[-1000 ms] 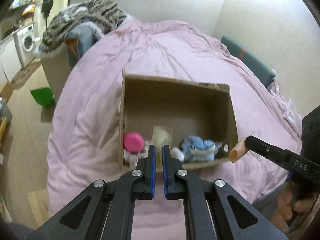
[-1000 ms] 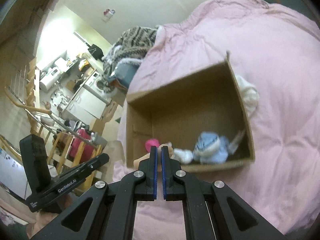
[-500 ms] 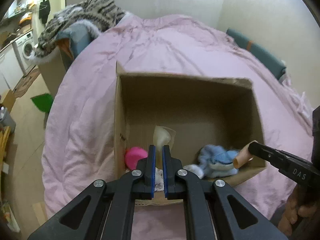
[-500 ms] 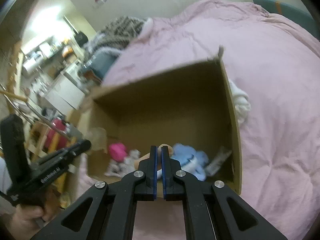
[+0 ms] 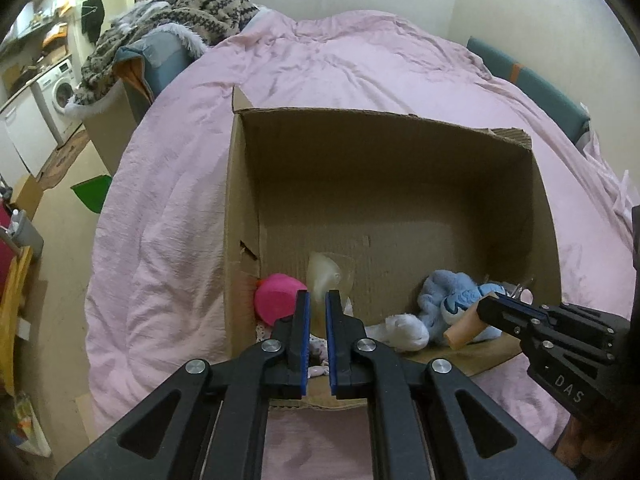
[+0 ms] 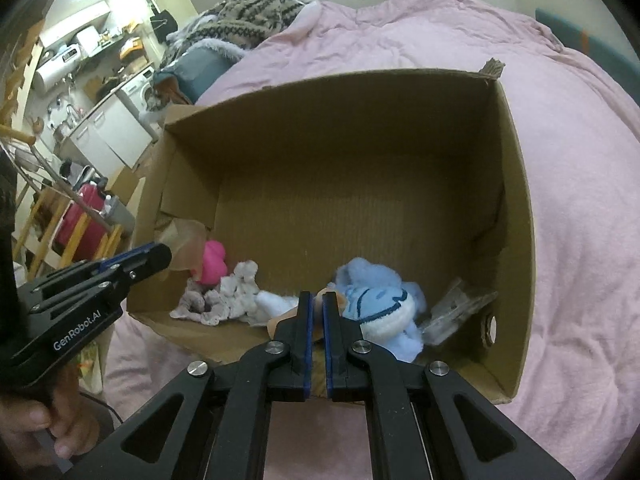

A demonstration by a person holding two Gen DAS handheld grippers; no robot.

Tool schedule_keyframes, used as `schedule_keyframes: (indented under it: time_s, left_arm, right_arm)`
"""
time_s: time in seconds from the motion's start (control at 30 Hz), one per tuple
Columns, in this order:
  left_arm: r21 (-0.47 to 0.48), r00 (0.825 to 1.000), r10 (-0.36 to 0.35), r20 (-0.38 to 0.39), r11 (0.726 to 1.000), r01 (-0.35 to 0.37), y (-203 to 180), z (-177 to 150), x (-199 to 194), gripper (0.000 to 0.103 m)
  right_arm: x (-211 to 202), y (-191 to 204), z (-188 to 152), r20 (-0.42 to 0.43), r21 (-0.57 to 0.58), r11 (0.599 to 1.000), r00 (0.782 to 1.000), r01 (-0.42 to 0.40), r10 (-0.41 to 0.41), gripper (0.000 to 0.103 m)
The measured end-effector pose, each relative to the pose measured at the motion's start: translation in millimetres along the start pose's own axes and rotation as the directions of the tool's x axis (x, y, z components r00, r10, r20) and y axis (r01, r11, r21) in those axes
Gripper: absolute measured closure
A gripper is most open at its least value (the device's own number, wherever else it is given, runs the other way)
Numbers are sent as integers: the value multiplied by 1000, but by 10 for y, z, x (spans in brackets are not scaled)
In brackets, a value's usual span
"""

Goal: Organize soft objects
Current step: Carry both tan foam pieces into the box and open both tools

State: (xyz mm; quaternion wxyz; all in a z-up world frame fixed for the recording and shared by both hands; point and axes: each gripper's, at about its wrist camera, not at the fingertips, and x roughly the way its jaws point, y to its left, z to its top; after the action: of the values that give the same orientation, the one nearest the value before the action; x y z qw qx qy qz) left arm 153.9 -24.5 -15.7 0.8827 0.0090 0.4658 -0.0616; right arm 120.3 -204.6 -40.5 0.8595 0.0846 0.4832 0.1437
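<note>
"GenRobot.AI" on left gripper [image 6: 160, 256]; seemingly "DAS" on right gripper [image 5: 486, 308].

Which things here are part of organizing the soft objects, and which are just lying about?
Job: cardboard box; blue plush; pink toy; pale cloth; both tools, left, right.
Lying about: patterned blanket; washing machine; green bin.
</note>
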Motion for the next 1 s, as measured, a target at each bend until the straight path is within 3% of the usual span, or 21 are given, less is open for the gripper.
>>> schedule_keyframes:
  time_s: [0.37, 0.5, 0.63, 0.7, 0.73, 0.77, 0.8, 0.87, 1.0]
  left_arm:
    - [35, 1000, 25, 8, 999, -26, -49, -30, 14, 95]
    - [39, 1000, 17, 1, 999, -17, -61, -40, 32, 88]
    - [67, 1000, 17, -20, 998, -16, -116, -64, 84, 87]
    - [70, 1000, 10, -17, 997, -8, -129, -65, 78, 86]
    - [71, 1000, 6, -15, 997, -5, -138, -64, 71, 82]
    - [70, 1000, 6, -10, 998, -6, -144, -63, 56, 73]
    - [68, 1000, 10, 0, 998, -10, -149, -62, 36, 67]
    - [59, 999, 20, 26, 998, -21, -148, -57, -22, 36]
    - [41, 996, 68, 64, 997, -71, -133, -37, -96, 32]
  right_arm:
    - [-32, 2, 12, 1, 11, 1000, 1000, -27, 27, 96]
    - [-51, -31, 22, 6, 33, 999, 999, -39, 39, 89]
    - [-75, -54, 43, 21, 50, 998, 999, -38, 37, 86]
    - [-97, -71, 51, 32, 66, 996, 998, -53, 51, 71]
    - [-113, -80, 56, 41, 73, 996, 998, -59, 56, 64]
    - [-135, -89, 60, 53, 80, 995, 997, -62, 58, 39]
    - [-168, -96, 65, 71, 89, 994, 996, -65, 59, 26]
    - [-238, -109, 68, 111, 98, 994, 993, -56, 45, 26]
    - [-254, -165, 86, 112, 126, 990, 993, -58, 43, 26]
